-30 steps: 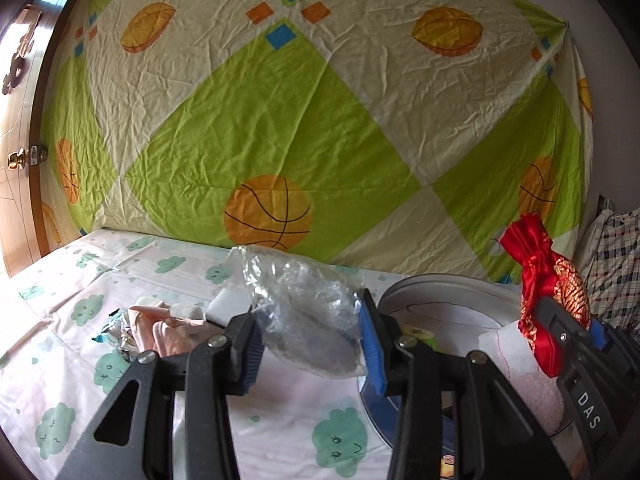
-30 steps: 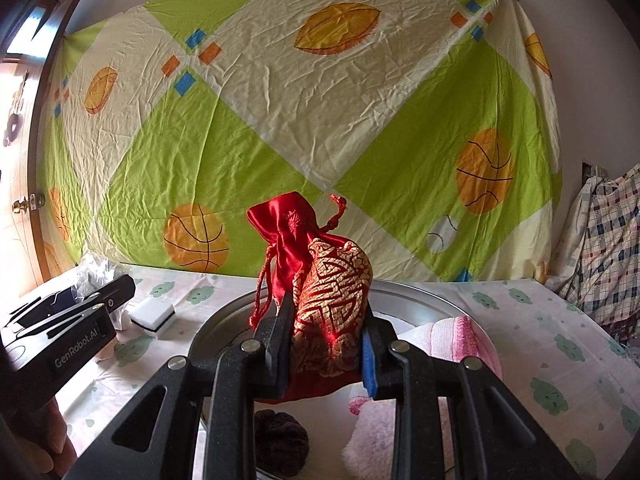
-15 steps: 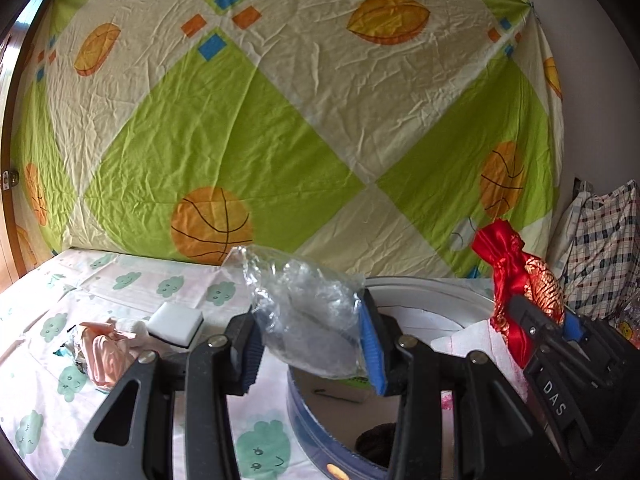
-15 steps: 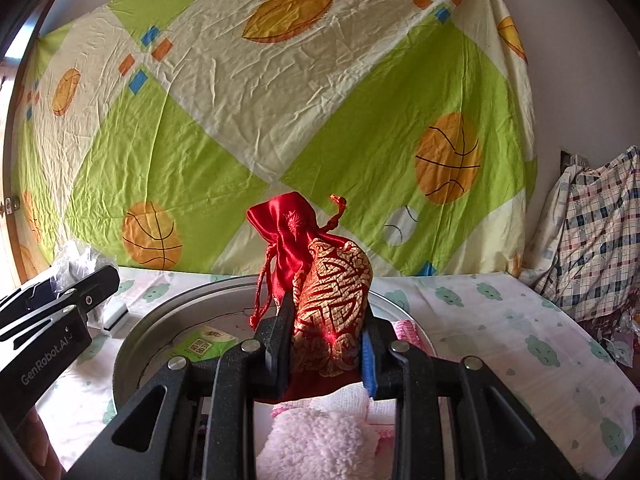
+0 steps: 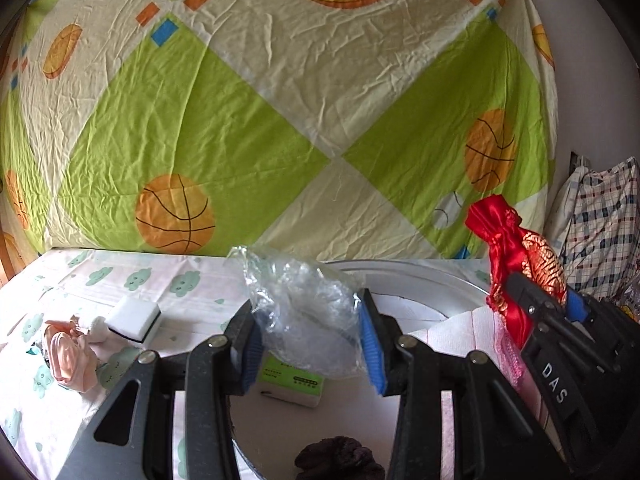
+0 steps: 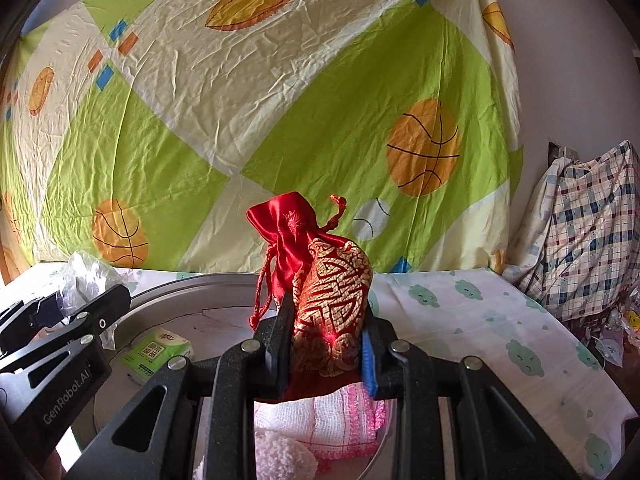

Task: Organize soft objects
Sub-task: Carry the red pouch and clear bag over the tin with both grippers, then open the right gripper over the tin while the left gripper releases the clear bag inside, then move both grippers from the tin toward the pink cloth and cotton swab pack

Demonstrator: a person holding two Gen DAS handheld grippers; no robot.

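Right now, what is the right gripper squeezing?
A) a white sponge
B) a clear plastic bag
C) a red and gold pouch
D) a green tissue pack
C: the right gripper has its jaws pressed on the red and gold pouch, held over the round tub.

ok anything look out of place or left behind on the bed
Yes. A white sponge block and a crumpled pink cloth bundle lie loose on the cloud-print sheet, outside the round metal basin that already holds other soft items. Nothing looks spilled or damaged.
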